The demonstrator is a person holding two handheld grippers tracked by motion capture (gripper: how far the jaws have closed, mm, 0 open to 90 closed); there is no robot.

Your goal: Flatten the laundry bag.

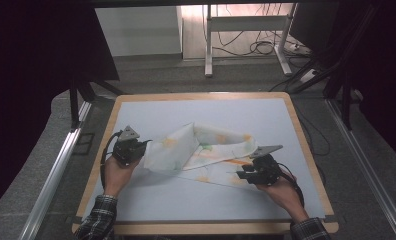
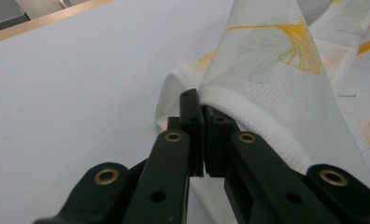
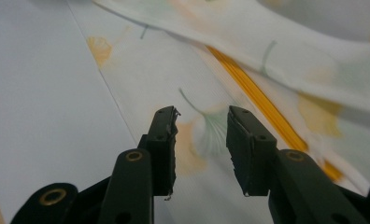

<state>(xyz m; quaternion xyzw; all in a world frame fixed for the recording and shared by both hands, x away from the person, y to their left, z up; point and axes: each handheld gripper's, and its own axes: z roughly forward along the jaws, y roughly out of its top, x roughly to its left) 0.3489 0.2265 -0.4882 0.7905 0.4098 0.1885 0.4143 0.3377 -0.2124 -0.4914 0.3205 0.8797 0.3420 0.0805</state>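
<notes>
Thin white cloth (image 1: pixel 201 152) printed with yellow, orange and pale green ginkgo leaves, lying partly folded near the middle of the pale blue mat. Rising at its left end in a raised fold, hemmed edge (image 2: pixel 248 116) lifted off the surface. Spreading flat toward the right, one orange stripe (image 3: pixel 262 105) showing.

Right tongs (image 3: pixel 202 140) with jaws parted, a clear gap between them and nothing pinched. Cloth (image 3: pixel 248 56) lies flat just beyond and under the tips: white, printed with pale yellow and green leaves, an orange stripe (image 3: pixel 262 105) running diagonally past the right jaw. A fold of the cloth rises at top right. Pale counter (image 3: pixel 38 107) bare at left, the cloth's straight edge crossing it.
</notes>
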